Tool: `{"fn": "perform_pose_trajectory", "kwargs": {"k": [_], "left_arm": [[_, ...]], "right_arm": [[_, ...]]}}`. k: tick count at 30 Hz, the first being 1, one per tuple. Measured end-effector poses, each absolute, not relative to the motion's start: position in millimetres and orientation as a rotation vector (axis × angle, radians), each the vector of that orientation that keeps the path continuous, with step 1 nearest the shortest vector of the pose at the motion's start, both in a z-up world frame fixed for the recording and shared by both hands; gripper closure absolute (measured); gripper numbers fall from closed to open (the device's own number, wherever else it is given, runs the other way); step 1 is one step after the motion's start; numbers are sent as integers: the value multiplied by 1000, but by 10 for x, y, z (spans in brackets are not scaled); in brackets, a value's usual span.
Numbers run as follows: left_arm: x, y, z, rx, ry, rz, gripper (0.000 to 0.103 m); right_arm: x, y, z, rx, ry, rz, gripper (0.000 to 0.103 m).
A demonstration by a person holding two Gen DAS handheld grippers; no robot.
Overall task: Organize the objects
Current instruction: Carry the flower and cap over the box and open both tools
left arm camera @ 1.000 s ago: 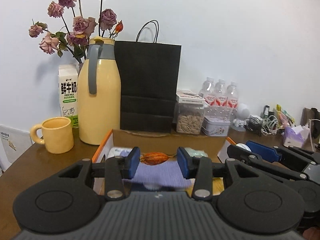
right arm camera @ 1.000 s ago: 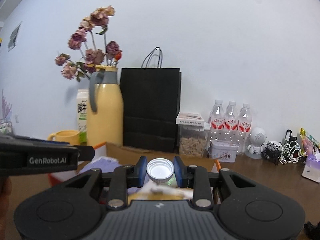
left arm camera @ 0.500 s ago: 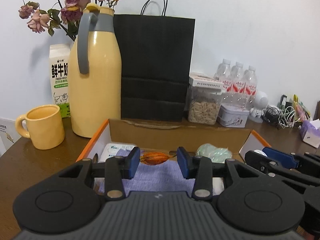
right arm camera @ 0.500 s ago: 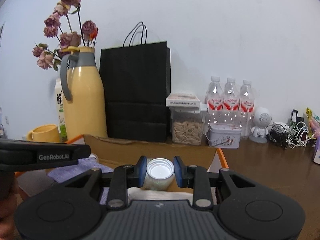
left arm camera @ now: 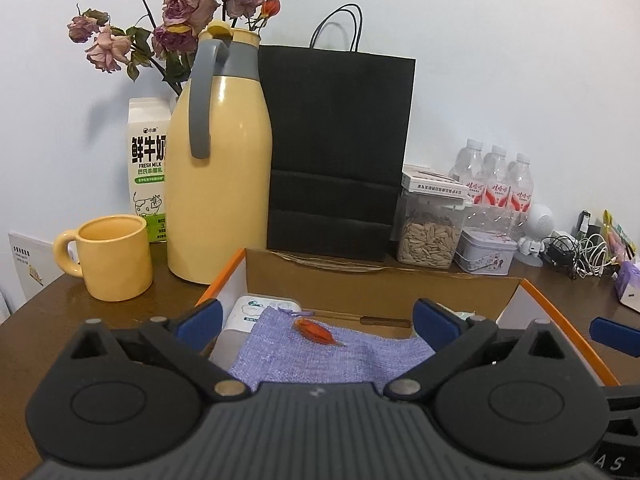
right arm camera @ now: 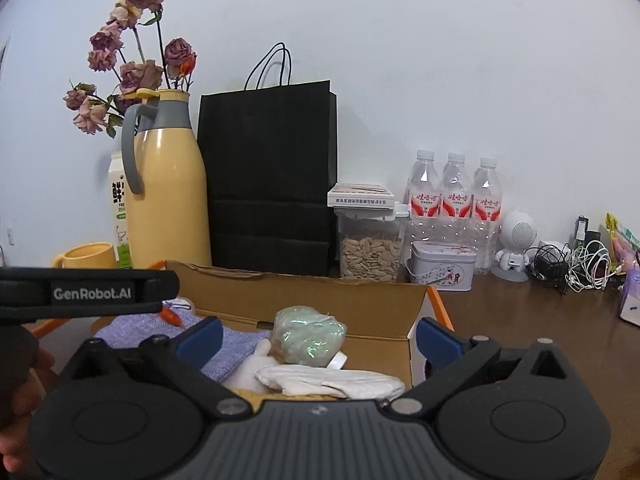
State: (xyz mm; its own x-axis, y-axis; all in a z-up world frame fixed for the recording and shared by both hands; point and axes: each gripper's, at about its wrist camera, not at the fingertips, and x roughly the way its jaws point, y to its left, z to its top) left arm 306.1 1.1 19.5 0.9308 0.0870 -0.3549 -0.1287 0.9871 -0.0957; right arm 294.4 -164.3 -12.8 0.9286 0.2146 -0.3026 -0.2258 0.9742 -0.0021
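Orange pod flat on purple cloth, tip pointing lower right.

Left gripper, right gripper: fingers opening

The right tongs are opening wide above an open cardboard box on the brown surface. Between the blue pads, untouched, lie an iridescent green bundle and white gloves. A purple cloth lies left.
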Motion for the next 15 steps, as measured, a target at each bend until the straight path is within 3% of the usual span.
{"fn": "perform_pose_trajectory", "kwargs": {"k": [15], "left_arm": [[2878, -13, 283, -121, 287, 67, 0]], "right_arm": [[2820, -1681, -73, -31, 275, 225, 0]]}}
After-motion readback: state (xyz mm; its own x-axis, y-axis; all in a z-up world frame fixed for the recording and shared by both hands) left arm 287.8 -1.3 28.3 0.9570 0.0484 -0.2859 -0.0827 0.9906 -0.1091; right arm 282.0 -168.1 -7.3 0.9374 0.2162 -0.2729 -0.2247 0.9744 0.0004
